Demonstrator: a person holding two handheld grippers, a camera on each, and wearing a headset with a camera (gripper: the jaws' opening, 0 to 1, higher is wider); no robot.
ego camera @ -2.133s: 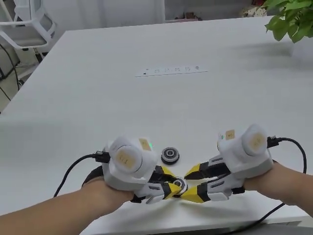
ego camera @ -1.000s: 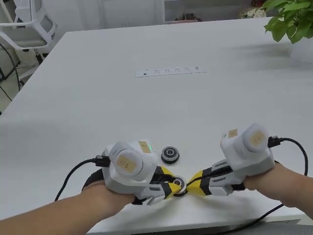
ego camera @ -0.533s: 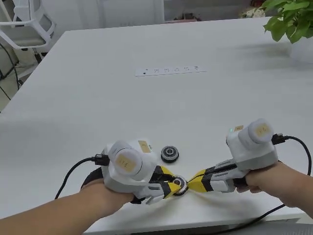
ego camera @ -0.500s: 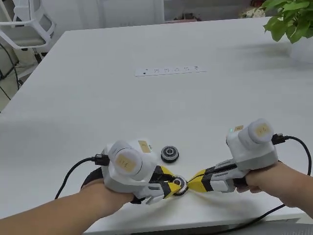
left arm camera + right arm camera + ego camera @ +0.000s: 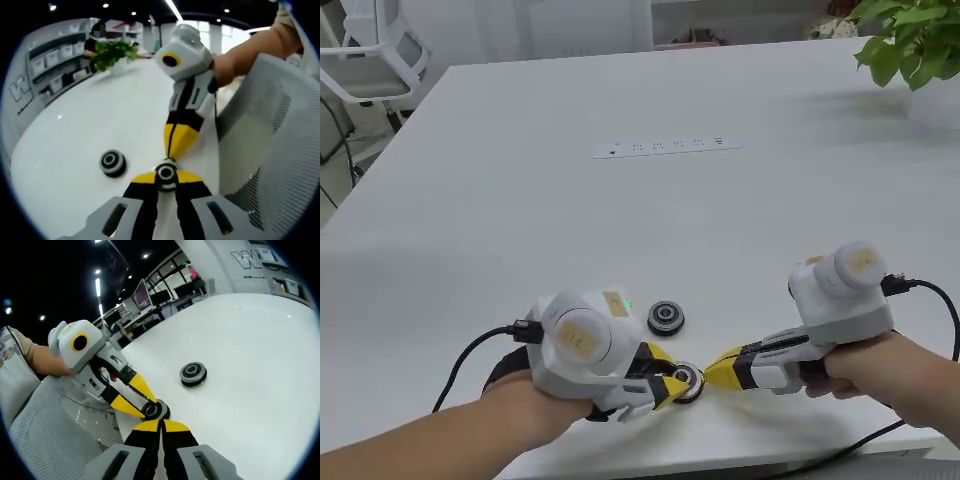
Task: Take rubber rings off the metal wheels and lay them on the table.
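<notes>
**A:** So, where is the wheel being worked on?

**B:** At the near edge of the tabletop. The left gripper comes in from 9 o'clock, and its fingers clamp the held wheel by its rim on 2 opposite sides.

**A:** Why hold it that way?

**B:** As I read it, that grip braces the metal part and leaves the rest of the dark rubber ring free to be peeled off.

**A:** And the other one?

**B:** The right gripper reaches in from 3 o'clock. Its fingers are pressed together, with their tips against the wheel's edge. I cannot tell whether a bit of rubber is nipped between them.

**A:** Which way does the wheel point?

**B:** It is a short disc, so it has no real long axis. In the left gripper view its face and hub look straight back at the camera, so I judge that the axle lies roughly along that gripper. Whether it touches the tabletop is unclear.

**A:** Anything else nearby?

**B:** A second wheel lies flat with its hub up, at about 11 o'clock from the held one and apart from both grippers. Its dark ring looks to be on. A power strip sits far off at 12 o'clock.

**A:** So how far along is the job?

**B:** Early, I think. I see no loose ring on the tabletop.
</notes>
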